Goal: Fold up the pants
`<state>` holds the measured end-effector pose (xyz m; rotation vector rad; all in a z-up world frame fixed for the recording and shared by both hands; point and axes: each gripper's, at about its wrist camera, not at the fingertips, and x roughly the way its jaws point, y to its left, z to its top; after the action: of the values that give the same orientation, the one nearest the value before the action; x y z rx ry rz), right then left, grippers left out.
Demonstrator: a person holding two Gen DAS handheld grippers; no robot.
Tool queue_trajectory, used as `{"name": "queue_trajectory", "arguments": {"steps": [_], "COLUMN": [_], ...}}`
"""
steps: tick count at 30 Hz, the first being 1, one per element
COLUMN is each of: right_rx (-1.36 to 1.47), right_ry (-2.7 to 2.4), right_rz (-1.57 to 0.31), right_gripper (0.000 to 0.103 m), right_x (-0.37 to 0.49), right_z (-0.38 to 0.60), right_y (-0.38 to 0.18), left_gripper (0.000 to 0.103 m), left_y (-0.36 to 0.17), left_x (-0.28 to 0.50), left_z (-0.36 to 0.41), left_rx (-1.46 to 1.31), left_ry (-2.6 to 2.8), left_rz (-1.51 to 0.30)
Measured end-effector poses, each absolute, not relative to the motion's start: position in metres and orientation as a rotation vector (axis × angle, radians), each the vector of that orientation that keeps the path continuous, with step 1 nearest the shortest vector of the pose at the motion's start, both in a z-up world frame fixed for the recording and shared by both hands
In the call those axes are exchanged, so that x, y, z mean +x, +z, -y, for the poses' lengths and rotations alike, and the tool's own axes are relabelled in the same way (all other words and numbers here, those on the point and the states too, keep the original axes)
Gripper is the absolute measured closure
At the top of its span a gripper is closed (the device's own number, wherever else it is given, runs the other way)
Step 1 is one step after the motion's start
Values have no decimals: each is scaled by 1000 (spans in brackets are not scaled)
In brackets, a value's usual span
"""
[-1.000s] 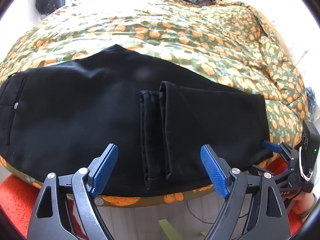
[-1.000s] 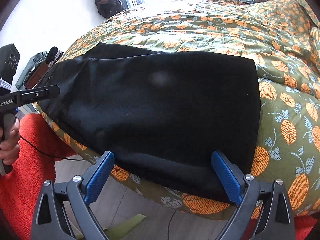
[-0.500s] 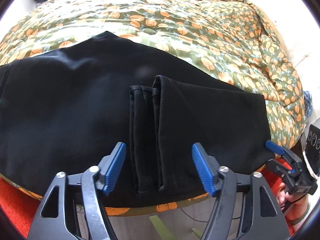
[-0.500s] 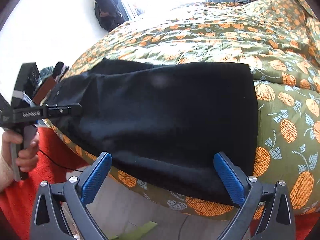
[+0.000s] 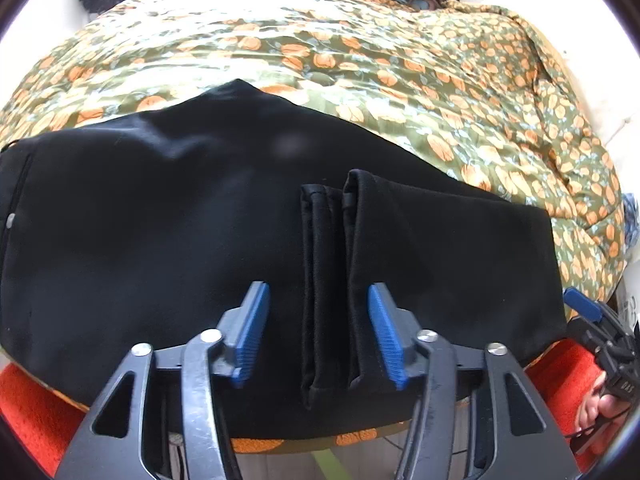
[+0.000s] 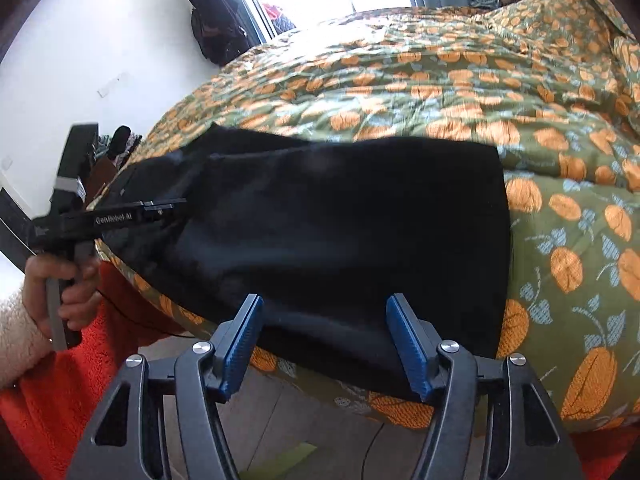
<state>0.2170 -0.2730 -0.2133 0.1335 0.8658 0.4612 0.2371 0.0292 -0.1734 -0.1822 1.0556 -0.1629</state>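
The big olive bedspread printed with orange pumpkins [image 5: 400,80] hangs over the bed's near edge, and the black cotton pants [image 5: 160,240], already folded once with the leg hems laid back across the middle, lie right along that edge. I'd worry they could slide off toward the floor if either tool tugs the near border, and a shallow pinch might lift only the top layer, leaving the fold crooked. The left gripper [image 5: 318,334] straddles the doubled hems [image 5: 332,280], its jaws widening again and pressing nothing. The right gripper [image 6: 322,346] hovers at the pants' near edge, jaws narrowing but empty. Compared with a second ago, both stand narrower, and the right has lifted slightly.
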Motion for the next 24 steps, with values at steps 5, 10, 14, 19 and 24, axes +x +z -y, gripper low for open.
{"name": "queue_trajectory", "arguments": {"steps": [5,10,14,19,24], "right_rx": [156,155,150,164,207], "right_ry": [463,444,422,332,262], "right_rz": [-885,-996,-945,-794,-845], "right_gripper": [30,21,18,18,14], "right_x": [226,235,230,218,223], "right_z": [270,269,270,293,316], "right_y": [-216,-247,-233,-198,-215], "left_gripper": [17,17,17,16,16], "left_y": [-164,-149,-139,-129,-132], "left_x": [225,210,200,190,181], "left_z": [-55,-102,-148,-206,-231], "left_rx": [-209,-277,-372,-502,-589], "left_ry": [-109,-25,60,175,249], "left_rz": [-1046,-1016,-981,-935,-920]}}
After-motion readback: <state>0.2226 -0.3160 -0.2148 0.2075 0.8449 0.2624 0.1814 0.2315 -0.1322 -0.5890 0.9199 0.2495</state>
